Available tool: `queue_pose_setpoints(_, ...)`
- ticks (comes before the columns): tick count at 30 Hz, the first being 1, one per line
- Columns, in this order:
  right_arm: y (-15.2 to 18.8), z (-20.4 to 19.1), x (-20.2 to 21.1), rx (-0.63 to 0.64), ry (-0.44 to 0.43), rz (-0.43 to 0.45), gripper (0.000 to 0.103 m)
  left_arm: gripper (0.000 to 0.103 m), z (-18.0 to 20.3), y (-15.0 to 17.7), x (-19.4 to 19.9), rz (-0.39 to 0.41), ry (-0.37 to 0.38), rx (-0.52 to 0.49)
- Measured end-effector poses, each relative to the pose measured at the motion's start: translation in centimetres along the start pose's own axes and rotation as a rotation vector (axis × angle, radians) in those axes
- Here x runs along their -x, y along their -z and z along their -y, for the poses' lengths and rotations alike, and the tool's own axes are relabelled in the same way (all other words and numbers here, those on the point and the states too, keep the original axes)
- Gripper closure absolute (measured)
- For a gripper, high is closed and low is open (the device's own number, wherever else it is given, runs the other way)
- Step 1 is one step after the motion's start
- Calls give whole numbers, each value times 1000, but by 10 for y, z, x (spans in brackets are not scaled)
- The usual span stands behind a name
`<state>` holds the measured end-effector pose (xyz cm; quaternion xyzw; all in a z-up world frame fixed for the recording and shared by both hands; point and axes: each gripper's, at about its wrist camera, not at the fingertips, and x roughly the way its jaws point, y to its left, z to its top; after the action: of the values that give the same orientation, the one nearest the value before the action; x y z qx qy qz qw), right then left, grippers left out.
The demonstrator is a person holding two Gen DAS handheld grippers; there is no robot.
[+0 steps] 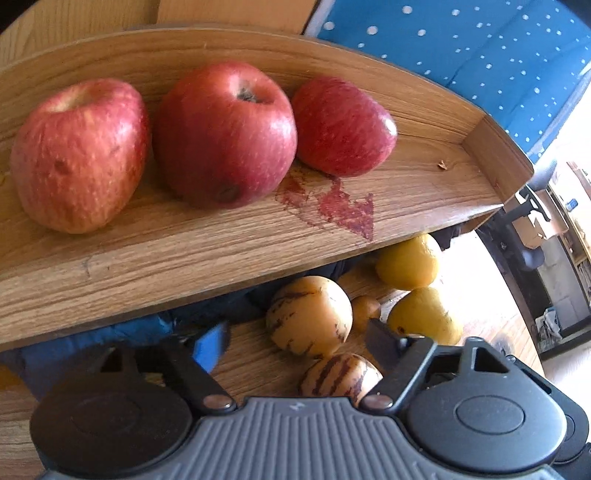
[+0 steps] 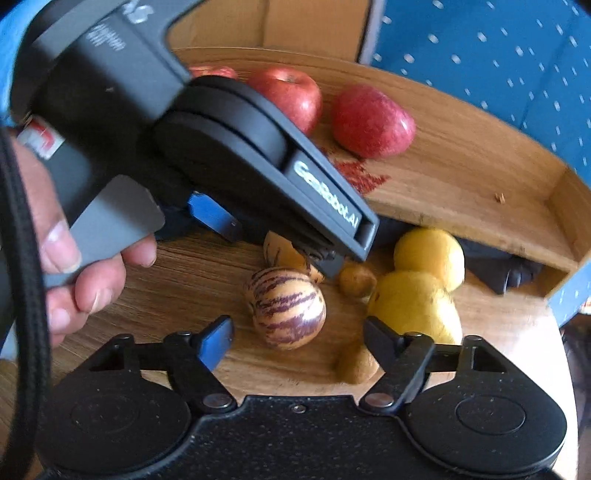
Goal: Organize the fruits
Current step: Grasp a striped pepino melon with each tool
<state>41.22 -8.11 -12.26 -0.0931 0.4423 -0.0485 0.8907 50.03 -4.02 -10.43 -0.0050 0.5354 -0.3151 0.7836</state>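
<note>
Three red apples (image 1: 225,133) lie in a row on a raised wooden tray (image 1: 184,258). Below it, on the table, sit two striped yellow melons, two yellow lemons (image 1: 408,262) and small brown fruits (image 1: 365,308). My left gripper (image 1: 295,347) is open, its fingers on either side of the farther striped melon (image 1: 308,317) without touching it. In the right wrist view the left gripper (image 2: 277,247) hides most of that melon (image 2: 284,254). My right gripper (image 2: 299,345) is open and holds nothing; the nearer striped melon (image 2: 288,306) lies just ahead of its fingers.
A hand (image 2: 74,258) holds the left gripper's handle. A red stain (image 1: 347,210) marks the tray floor. Dark cloth (image 2: 509,273) lies under the tray. Blue dotted fabric (image 1: 461,48) and a cardboard box (image 2: 295,22) stand behind. The table's edge runs along the right.
</note>
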Motion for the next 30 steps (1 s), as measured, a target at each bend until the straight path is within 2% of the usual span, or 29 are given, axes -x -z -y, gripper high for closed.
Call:
queue_pose_setpoints(2,-1,-2,-2,23,1,-1,35,28,-2,-1,-2,-3,3,20)
queue_pose_setpoints(4,-2,-2,-6,28,-5,-7,46,30,-3,-1,-6,-16,7,36)
queue_pose_setpoints(9,-2,-2,-9,30,-29,-14,56,36,-3,-1,-7,-17,21,44)
queue_pose_setpoints(12,-1,-4,-9,34,-26,-6,56,45,-3,-1,-8,-16,41,51)
queue_pose_setpoints(22,14,-2,10,18,-64,42,58,46,5,10,6,21,63,18)
queue_pose_setpoints(30,33,-11,34,28,-91,76,59,46,3,25,34,60,24,50)
